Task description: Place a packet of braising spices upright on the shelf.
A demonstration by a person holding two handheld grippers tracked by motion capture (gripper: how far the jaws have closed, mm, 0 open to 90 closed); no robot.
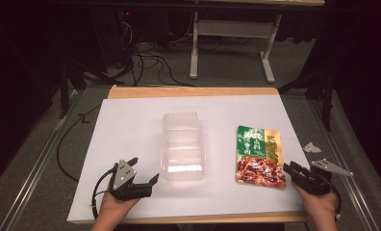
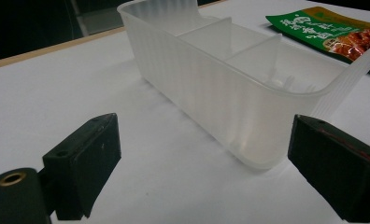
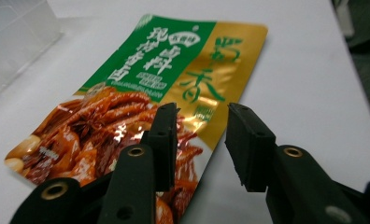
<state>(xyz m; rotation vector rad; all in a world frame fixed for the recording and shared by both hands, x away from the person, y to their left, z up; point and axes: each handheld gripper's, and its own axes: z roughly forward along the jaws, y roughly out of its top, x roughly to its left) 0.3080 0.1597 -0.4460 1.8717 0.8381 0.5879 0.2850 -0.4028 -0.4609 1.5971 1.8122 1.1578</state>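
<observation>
- A white sheet (image 1: 131, 125) covers the table (image 1: 193, 91); near its middle stands a clear plastic container (image 1: 182, 146) with inner dividers, its long side running away from the person; it looks empty.
- To the right of the container, apart from it, a green and gold food pouch (image 1: 259, 155) lies flat on the sheet, printed side up; the print shows braised brown pieces at the near end.
- The left gripper (image 1: 143, 171) rests at the near left of the sheet, held by the person's left hand (image 1: 115, 204); its jaws stand wide apart with nothing between them.
- In the left gripper view the container's near corner (image 2: 262, 140) sits ahead of the jaws, close to the right one but not touching it that I can tell.
- The right gripper (image 1: 294, 169) sits at the near right, held by the right hand (image 1: 318, 204); its jaws are parted by a narrow gap and hold nothing.
- In the right gripper view the pouch (image 3: 141, 102) lies just ahead; its near right edge passes under the left jaw, and the gap lines up just off that edge; whether a jaw touches the pouch cannot be told.
</observation>
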